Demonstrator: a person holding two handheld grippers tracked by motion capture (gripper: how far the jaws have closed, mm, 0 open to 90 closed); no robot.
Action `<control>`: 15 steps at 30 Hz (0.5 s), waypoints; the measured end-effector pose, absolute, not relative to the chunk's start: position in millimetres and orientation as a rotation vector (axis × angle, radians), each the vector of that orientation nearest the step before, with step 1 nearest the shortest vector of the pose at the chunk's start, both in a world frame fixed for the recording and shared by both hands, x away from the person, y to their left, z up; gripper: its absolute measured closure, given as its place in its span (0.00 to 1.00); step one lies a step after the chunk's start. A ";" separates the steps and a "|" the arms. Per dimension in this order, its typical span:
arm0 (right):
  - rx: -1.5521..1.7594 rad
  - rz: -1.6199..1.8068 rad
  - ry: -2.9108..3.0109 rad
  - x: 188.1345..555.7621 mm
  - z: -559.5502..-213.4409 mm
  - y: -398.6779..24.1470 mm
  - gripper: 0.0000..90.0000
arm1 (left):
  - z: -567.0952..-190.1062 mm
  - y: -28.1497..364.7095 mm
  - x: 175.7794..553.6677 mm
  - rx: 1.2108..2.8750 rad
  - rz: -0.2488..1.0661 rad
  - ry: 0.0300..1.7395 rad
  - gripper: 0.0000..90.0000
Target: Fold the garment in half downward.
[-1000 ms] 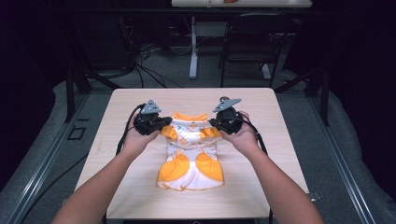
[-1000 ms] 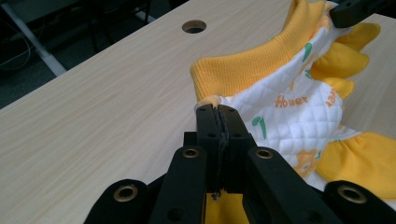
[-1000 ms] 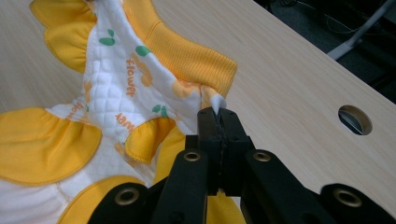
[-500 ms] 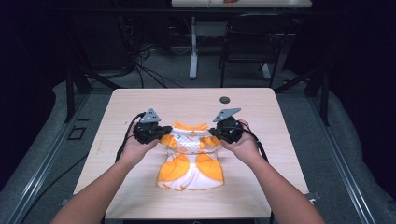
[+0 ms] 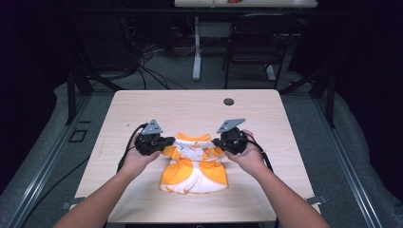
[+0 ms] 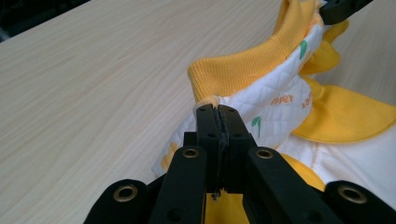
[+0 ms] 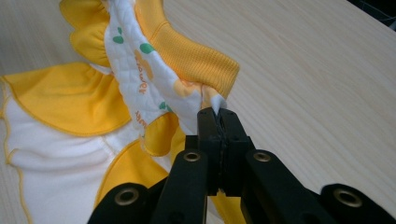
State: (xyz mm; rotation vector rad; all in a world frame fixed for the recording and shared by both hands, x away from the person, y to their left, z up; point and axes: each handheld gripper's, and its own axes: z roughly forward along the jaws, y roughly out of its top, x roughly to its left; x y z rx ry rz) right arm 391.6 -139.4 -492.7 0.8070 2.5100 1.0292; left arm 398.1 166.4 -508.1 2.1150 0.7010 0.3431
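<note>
Pinching the orange-and-white garment (image 5: 194, 164) at its shoulders, left claw (image 6: 218, 122) and right claw (image 7: 217, 125) clamped on cloth.

You are working at a light wooden desk (image 5: 142, 114). 1 orange-and-white garment (image 5: 195, 166) is lying on it, nearer the front edge than the back. 1 small dark round fitting (image 5: 229, 101) is sitting near the back edge, toward the right corner.

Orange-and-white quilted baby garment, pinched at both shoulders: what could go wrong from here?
Both grips are thin: the left gripper and right gripper pinch only the edge of the orange-and-white quilted baby garment, so a corner could slip free. Uneven pulling might bunch the ribbed orange collar.
</note>
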 end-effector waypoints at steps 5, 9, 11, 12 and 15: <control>0.799 1.023 2.524 384.5 -494.0 -140.3 0.99 | -512.3 166.4 390.3 2.124 0.334 0.680 0.98; 0.794 1.037 2.538 376.8 -497.8 -140.7 0.99 | -516.7 168.9 385.0 2.126 0.320 0.680 0.98; 0.792 1.043 2.545 373.0 -500.7 -141.2 0.99 | -519.4 168.4 380.8 2.137 0.322 0.674 0.98; 0.796 1.044 2.544 371.1 -502.2 -141.2 0.99 | -520.9 168.0 378.9 2.135 0.324 0.669 0.98; 0.789 1.035 2.542 366.3 -506.0 -141.9 0.99 | -525.1 168.2 373.4 2.127 0.311 0.665 0.98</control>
